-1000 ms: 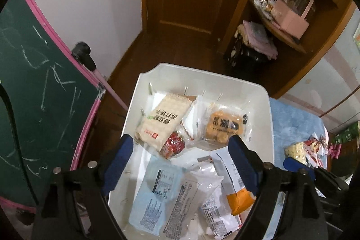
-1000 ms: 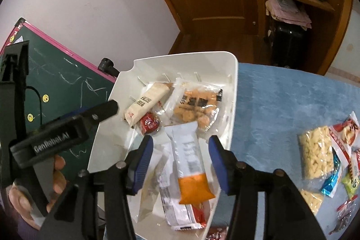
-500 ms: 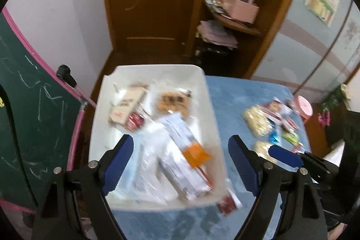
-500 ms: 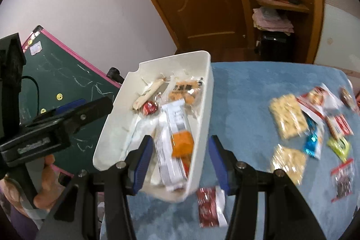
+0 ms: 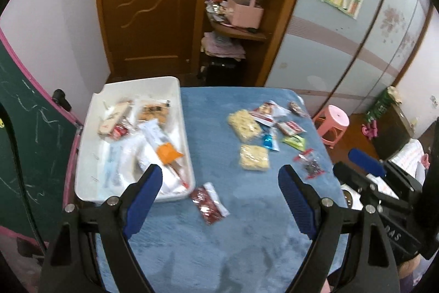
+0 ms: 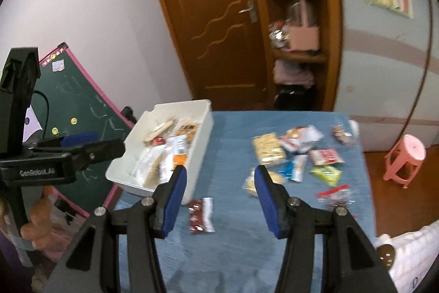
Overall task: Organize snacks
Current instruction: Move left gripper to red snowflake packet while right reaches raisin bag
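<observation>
A white bin (image 5: 90, 139) (image 6: 204, 125) sits at the left of the blue table (image 5: 208, 238) (image 6: 233, 243), holding several snack packets, one with an orange end (image 5: 168, 151). A red packet (image 5: 208, 201) (image 6: 199, 214) lies on the cloth just right of the bin's near corner. Several loose snacks lie at the right, among them a yellow noodle pack (image 5: 244, 125) (image 6: 269, 152). My left gripper (image 5: 218, 191) hangs open above the table with nothing between its fingers. My right gripper (image 6: 219, 190) is also open and empty, high over the red packet.
A green chalkboard (image 5: 24, 144) with a pink frame leans at the table's left. Behind stand a wooden door (image 5: 148, 4) and shelves (image 5: 241, 29). A pink stool (image 5: 333, 125) (image 6: 406, 158) stands on the floor at the right. A hand (image 6: 38, 221) holds the left gripper's handle.
Both grippers have pulled back and up from over the bin. The whole table with the loose snacks and the red packet has come into view. Neither jaw width changed.
</observation>
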The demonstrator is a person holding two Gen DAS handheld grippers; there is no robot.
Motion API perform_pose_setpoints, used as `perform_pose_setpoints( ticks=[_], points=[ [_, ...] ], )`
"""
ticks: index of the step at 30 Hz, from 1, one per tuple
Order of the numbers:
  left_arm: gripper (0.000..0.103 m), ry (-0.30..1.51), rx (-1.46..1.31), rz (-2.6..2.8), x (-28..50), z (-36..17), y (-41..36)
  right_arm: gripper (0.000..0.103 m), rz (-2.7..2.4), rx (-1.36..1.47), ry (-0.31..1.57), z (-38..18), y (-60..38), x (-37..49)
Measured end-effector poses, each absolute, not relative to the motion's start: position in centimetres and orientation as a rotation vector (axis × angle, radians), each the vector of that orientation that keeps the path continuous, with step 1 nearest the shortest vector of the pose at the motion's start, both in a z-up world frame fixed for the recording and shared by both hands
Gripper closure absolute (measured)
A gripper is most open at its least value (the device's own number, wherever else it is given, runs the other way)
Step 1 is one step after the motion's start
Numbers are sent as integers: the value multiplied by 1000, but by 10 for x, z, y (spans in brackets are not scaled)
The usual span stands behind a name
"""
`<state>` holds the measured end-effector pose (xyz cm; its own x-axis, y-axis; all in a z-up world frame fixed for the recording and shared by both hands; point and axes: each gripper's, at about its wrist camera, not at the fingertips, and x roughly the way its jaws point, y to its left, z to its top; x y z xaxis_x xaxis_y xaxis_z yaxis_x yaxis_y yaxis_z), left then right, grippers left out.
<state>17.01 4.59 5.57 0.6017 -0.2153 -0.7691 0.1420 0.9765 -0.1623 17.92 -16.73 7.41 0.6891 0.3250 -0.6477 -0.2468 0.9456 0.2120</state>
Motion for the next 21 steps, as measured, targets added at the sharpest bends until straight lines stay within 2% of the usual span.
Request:
perform_pose_setpoints(
  ticks=[5,9,18,21],
  points=[
    [17,923,-112,-199,152,30,17,51,245,76,752,57,-216,167],
    [17,950,-144,-144,148,-10,8,51,190,61,771,35,-247,168],
    [17,1075,-175,67,162,-126,10,51,153,71,917,-55,-289,203],
    [17,1109,-193,94,171,-150,11,51,152,88,965,-80,-295,211]
  ],
)
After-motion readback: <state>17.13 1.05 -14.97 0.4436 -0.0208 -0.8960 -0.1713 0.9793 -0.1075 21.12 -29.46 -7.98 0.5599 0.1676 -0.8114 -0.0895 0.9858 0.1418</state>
